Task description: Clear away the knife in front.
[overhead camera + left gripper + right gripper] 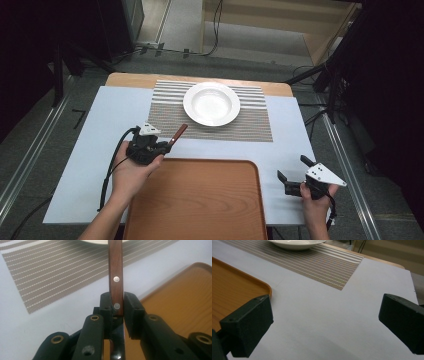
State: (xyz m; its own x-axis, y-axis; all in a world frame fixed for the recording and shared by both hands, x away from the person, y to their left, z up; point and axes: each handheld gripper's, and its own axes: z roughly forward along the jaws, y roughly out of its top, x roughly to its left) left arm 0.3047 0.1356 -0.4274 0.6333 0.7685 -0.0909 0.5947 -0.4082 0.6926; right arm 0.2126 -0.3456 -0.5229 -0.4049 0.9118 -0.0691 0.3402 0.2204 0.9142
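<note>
My left gripper (167, 146) is shut on a wooden-handled utensil (178, 134), just off the tray's far left corner. In the left gripper view the brown handle (115, 272) with two metal rivets stands up between the jaws of the left gripper (117, 307), pointing toward the plate; the metal end is hidden below the jaws. A white deep plate (211, 103) rests on the striped placemat (250, 125). My right gripper (294, 172) stands open over bare white table at the right, nothing between its jaws (324, 325).
A wooden tray (200, 200) lies at the table's near edge between my hands; its corner (242, 287) shows in the right gripper view, as does the plate (294, 243). White table cover (100, 135) lies bare at left and right.
</note>
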